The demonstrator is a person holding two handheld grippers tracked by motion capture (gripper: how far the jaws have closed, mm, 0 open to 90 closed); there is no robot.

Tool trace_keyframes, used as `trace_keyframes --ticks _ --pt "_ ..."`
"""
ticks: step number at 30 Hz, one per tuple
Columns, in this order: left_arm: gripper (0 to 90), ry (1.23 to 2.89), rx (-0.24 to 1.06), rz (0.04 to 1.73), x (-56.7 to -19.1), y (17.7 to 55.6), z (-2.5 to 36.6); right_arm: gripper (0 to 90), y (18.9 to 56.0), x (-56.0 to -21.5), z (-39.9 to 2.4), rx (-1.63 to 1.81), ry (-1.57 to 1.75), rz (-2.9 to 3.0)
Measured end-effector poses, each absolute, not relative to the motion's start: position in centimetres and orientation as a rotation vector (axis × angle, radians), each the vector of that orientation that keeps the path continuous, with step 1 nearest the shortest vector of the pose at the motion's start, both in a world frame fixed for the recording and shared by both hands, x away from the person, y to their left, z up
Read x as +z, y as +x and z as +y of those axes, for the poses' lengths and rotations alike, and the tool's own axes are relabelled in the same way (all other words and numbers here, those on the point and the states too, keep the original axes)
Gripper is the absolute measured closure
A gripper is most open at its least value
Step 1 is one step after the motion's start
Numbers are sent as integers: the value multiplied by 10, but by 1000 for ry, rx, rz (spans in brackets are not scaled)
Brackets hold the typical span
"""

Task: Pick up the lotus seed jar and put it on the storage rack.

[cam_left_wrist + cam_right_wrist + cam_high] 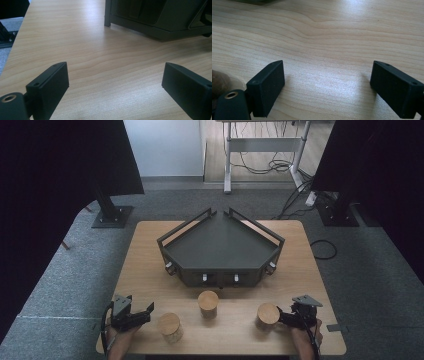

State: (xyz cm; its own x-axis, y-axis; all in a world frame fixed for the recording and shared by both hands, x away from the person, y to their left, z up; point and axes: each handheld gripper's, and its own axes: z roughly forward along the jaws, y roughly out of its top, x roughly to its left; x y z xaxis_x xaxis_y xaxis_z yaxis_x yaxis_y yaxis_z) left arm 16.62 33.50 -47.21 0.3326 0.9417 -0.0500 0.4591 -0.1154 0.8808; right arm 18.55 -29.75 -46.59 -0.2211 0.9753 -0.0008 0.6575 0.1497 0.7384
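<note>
Left gripper [145, 312]: jaws wide, empty | right gripper [281, 316]: wide, empty | wooden cylinders [208, 303]: no readable writing

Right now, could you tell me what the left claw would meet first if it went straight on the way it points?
Bare table lies ahead of the open left claw; going on, it would probably meet the dark tray near a corner, though depth is unclear.

Overhead plus two close tabletop [150, 270] views
</note>
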Motion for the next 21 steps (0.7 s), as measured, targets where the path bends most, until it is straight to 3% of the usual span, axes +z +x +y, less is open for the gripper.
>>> trace_keyframes --ticks 21 --pt "70 1687 730 1163 -461 150 339 118 186 -466 -298 859 1550 1948"
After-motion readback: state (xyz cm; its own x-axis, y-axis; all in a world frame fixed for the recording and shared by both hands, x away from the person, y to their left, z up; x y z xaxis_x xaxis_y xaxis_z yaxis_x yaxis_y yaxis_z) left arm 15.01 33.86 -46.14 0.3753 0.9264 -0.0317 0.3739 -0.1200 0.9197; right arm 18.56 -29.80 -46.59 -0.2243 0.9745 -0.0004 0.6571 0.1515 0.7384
